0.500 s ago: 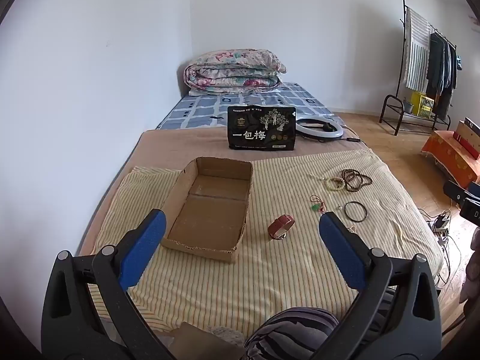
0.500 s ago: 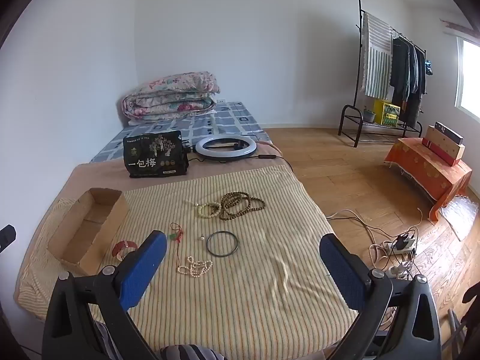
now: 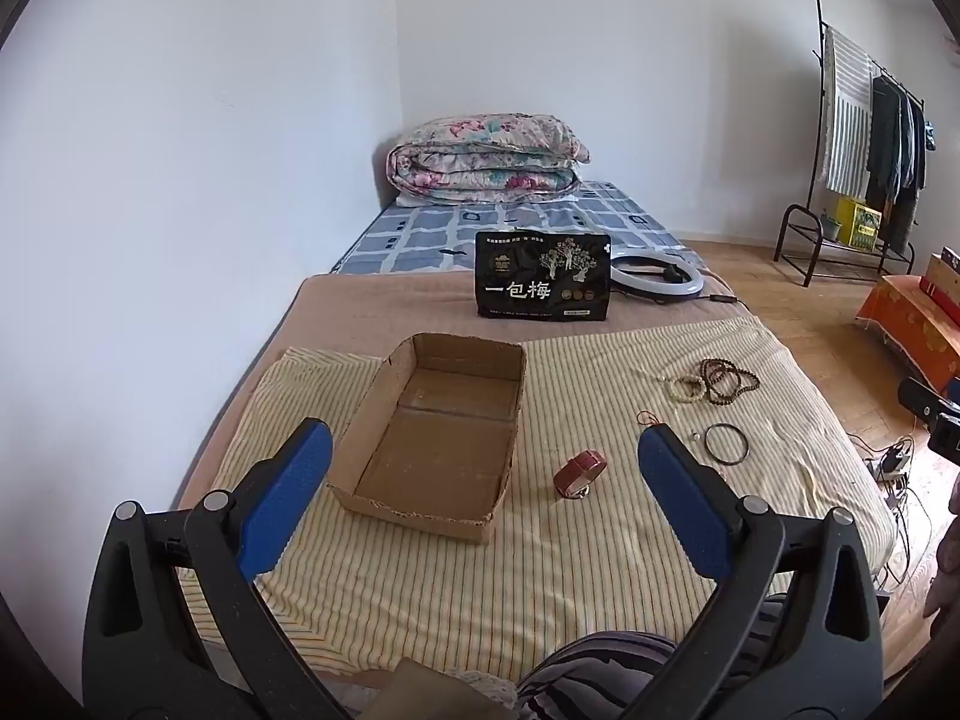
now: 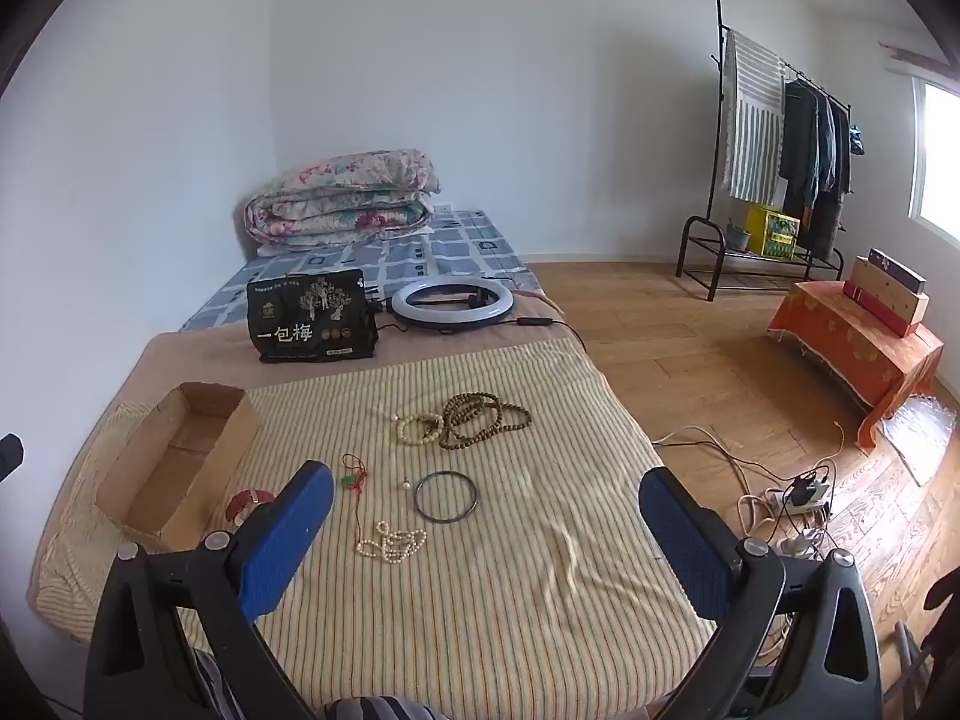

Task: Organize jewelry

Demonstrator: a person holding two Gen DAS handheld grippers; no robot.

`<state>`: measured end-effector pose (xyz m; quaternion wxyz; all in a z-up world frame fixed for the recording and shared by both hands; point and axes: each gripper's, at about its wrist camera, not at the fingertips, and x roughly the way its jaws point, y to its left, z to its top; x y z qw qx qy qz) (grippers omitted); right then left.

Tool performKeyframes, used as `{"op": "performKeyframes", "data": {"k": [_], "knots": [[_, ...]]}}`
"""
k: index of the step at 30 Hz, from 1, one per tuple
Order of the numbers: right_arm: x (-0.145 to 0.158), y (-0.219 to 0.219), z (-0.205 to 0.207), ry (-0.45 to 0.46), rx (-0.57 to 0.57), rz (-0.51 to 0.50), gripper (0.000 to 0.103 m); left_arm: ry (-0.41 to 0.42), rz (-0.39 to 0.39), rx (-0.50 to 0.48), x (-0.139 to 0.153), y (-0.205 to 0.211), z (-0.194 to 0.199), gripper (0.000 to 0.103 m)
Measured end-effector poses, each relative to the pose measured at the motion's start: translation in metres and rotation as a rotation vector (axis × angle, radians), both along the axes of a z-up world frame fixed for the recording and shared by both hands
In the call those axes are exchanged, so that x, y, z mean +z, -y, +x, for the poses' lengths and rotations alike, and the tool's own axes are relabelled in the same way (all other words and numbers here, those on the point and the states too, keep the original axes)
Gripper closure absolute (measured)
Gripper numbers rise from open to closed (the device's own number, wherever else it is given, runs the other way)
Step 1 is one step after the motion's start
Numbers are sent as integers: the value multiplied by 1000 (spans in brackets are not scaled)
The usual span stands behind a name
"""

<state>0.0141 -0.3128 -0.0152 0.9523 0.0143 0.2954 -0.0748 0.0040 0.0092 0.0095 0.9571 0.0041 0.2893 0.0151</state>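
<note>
An empty cardboard box (image 3: 441, 444) lies on the striped cloth; it also shows at the left of the right wrist view (image 4: 180, 456). A red bracelet (image 3: 579, 473) lies right of it. Further right lie a black bangle (image 4: 447, 496), a white pearl string (image 4: 393, 543), a red cord with a green charm (image 4: 354, 480), a cream bead bracelet (image 4: 419, 429) and a brown bead necklace (image 4: 483, 420). My left gripper (image 3: 483, 468) is open and empty above the box's near end. My right gripper (image 4: 486, 510) is open and empty above the bangle and pearls.
A black snack bag (image 3: 543, 276) and a ring light (image 4: 453, 300) sit at the far end of the cloth (image 4: 480, 600). A folded quilt (image 3: 486, 159) lies behind. Cables and a power strip (image 4: 804, 495) are on the wooden floor at right, with a clothes rack (image 4: 780, 138) beyond.
Both grippers have barely shifted; the jewelry and the box lie as before.
</note>
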Motion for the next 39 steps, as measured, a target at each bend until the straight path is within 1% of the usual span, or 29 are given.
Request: {"op": "performKeyframes", "data": {"k": [5, 20, 30, 39], "knots": [[-2, 4, 0, 0, -9, 4, 0, 5, 0, 13, 0, -3, 1, 0], [-2, 8, -1, 2, -18, 4, 0, 21, 5, 13, 8, -1, 1, 0], [0, 8, -5, 34, -18, -1, 0, 32, 4, 14, 12, -1, -2, 0], [-1, 7, -6, 38, -12, -4, 0, 33, 6, 16, 15, 1, -2, 0]]}}
